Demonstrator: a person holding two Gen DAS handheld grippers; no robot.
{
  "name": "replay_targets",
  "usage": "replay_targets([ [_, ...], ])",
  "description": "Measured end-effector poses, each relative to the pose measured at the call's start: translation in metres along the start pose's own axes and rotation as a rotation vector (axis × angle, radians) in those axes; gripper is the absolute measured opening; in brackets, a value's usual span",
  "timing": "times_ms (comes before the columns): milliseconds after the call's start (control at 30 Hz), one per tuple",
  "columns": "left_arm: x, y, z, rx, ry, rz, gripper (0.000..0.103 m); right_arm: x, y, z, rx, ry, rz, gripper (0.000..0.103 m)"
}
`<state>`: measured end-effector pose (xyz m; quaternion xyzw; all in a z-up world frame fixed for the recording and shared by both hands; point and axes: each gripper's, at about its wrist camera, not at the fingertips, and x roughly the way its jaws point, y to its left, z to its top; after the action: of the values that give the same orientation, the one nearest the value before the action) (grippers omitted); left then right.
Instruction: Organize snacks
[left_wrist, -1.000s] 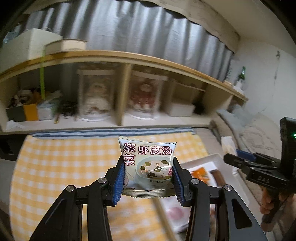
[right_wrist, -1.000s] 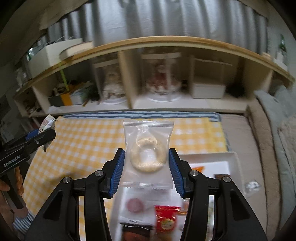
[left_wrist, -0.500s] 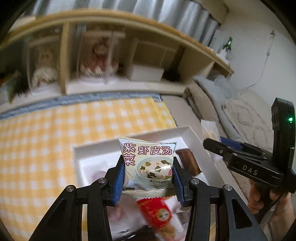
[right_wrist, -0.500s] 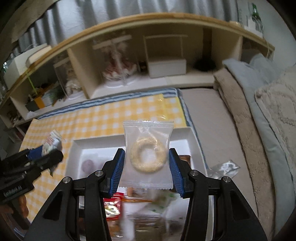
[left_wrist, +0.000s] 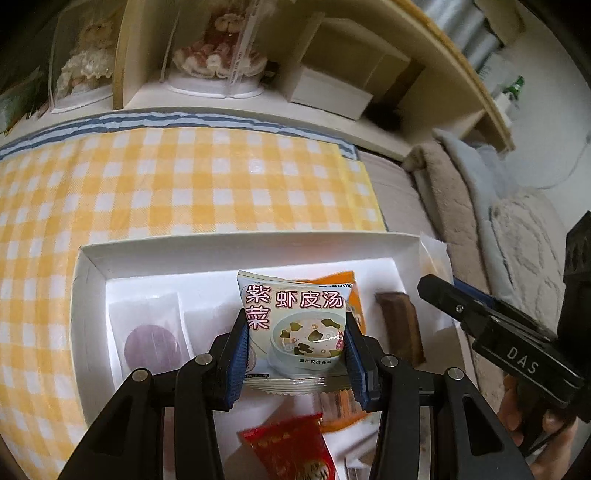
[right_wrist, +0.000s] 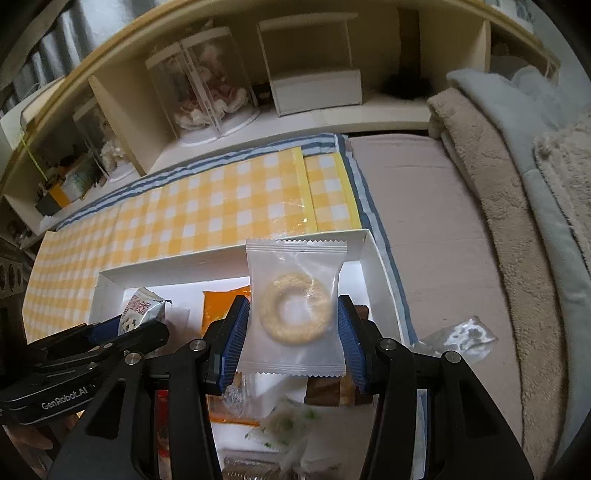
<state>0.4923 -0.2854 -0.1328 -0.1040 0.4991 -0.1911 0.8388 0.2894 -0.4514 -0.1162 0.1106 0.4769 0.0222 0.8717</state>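
My left gripper (left_wrist: 295, 332) is shut on a pale soup packet (left_wrist: 295, 325) with pink Chinese lettering, held above the white tray (left_wrist: 88, 273). My right gripper (right_wrist: 293, 328) is shut on a clear packet with a ring-shaped biscuit (right_wrist: 295, 306), held above the same tray (right_wrist: 110, 275). In the tray lie a packet with a purple disc (left_wrist: 151, 339), an orange packet (right_wrist: 221, 306), a brown bar (left_wrist: 400, 328) and a red packet (left_wrist: 295, 450). The right gripper shows in the left wrist view (left_wrist: 443, 291); the left gripper with its packet shows in the right wrist view (right_wrist: 147, 321).
The tray sits on a yellow checked cloth (left_wrist: 184, 184) at its right end. A wooden shelf with doll cases (left_wrist: 218, 51) and a white box (left_wrist: 328, 92) runs behind. Blankets (right_wrist: 517, 184) lie to the right. A crumpled clear wrapper (right_wrist: 458, 336) lies beside the tray.
Both grippers have moved forward and tilted down over the tray, each keeping its packet. The tray now fills the lower part of both views.
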Motion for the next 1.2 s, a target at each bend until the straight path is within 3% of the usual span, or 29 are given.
replay_targets([
  [100,0.004,0.002,0.002,-0.003,-0.011,0.007,0.049,0.007,0.000,0.005,0.007,0.004,0.017,0.050],
  [167,0.005,0.001,-0.001,0.015,-0.014,0.013,0.062,0.010,0.000,0.007,0.009,0.007,0.015,0.053],
  [300,0.006,-0.004,-0.003,0.066,-0.018,0.020,0.074,0.011,0.002,0.004,-0.002,0.012,-0.003,0.071],
  [467,-0.016,-0.014,-0.020,0.134,-0.031,0.030,0.095,0.004,-0.002,-0.006,0.009,0.032,0.006,0.073],
  [533,-0.024,-0.016,-0.026,0.151,-0.037,0.030,0.102,-0.002,-0.003,-0.009,0.015,0.029,0.006,0.079],
  [700,-0.047,-0.018,-0.038,0.175,-0.051,0.027,0.103,-0.023,-0.005,-0.014,0.029,0.003,0.016,0.103],
  [1200,-0.150,-0.014,-0.065,0.194,-0.104,0.060,0.103,-0.089,0.014,-0.027,0.002,-0.060,-0.024,0.103],
])
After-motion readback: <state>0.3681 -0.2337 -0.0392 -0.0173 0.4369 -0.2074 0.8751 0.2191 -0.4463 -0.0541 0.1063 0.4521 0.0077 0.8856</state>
